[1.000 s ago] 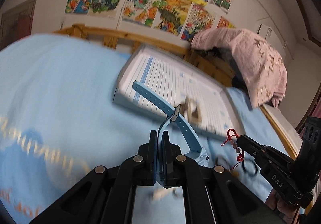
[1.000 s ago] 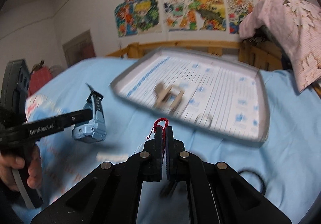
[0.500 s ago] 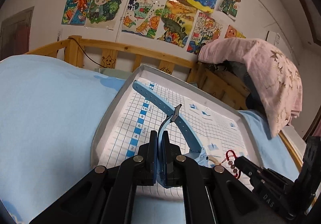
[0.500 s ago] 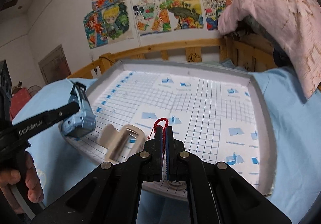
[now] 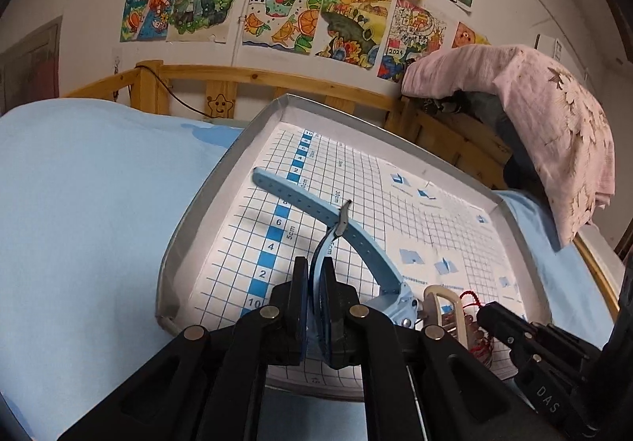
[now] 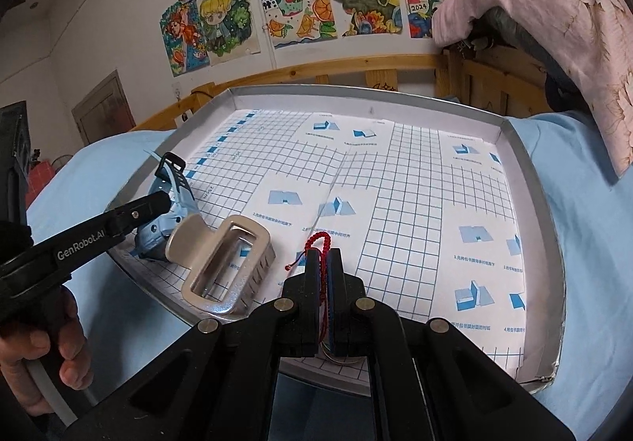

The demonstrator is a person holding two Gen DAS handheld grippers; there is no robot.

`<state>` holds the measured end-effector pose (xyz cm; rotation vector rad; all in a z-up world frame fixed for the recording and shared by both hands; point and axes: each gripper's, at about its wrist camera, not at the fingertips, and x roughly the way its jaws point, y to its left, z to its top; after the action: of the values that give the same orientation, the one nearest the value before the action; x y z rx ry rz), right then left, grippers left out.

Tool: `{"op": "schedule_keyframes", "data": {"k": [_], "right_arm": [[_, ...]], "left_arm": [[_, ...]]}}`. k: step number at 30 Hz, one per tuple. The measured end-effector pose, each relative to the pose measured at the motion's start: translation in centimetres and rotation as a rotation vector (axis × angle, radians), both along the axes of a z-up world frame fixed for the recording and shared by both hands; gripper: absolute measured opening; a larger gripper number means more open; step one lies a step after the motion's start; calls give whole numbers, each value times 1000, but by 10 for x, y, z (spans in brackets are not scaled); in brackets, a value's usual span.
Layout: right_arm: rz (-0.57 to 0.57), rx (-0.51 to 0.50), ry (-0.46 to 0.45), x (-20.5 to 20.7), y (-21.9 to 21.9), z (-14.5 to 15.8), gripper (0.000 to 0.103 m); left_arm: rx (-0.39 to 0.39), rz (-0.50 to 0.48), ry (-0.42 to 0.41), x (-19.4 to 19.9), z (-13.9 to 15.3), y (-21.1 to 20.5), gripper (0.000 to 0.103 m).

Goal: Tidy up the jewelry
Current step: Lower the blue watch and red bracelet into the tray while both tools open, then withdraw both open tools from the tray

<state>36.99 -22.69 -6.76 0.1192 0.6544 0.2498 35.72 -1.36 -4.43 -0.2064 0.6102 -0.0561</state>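
My left gripper (image 5: pixel 314 267) is shut on the strap of a light blue watch (image 5: pixel 348 235) and holds it over the near left part of the grey tray (image 5: pixel 190 211). The watch also shows in the right wrist view (image 6: pixel 166 203), at the tray's left rim. My right gripper (image 6: pixel 324 255) is shut on a red cord bracelet (image 6: pixel 316 241) over the tray's near edge; its beads show in the left wrist view (image 5: pixel 472 318). A beige hair claw clip (image 6: pixel 225 263) lies in the tray between the two grippers.
The tray, lined with blue grid paper (image 6: pixel 395 203), rests on a light blue bedsheet (image 5: pixel 99 203). A wooden bed rail (image 5: pixel 257 81) and a pink blanket (image 5: pixel 554 116) stand behind it. A round metal item (image 6: pixel 340 358) shows under my right gripper's fingers.
Both grippers have moved forward from above the bedsheet to over the tray, carrying the watch and the bracelet. The tray and hair clip now sit much closer.
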Motion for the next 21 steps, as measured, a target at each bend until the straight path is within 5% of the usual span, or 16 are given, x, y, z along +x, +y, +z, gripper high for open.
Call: {"op": "schedule_keyframes", "data": {"k": [4, 8, 9, 12, 15, 17, 21], "right_arm": [[-11, 2, -4, -3, -4, 3, 5], [-36, 18, -24, -11, -13, 10, 34], [-42, 20, -33, -14, -15, 12, 35], [-56, 24, -57, -24, -21, 21, 35], [-81, 21, -114, -44, -28, 34, 51], [-95, 30, -163, -59, -34, 44, 62], [-134, 36, -278, -97, -47, 68, 86]], "left_arm": [[23, 10, -8, -6, 3, -2, 22], [11, 28, -43, -17, 11, 2, 54], [2, 34, -57, -21, 14, 4, 65], [-11, 48, -112, -35, 25, 7, 77], [1, 55, -163, -54, 36, 8, 95], [7, 67, -206, -71, 43, 10, 103], [2, 66, -270, -103, 56, 14, 103]]}}
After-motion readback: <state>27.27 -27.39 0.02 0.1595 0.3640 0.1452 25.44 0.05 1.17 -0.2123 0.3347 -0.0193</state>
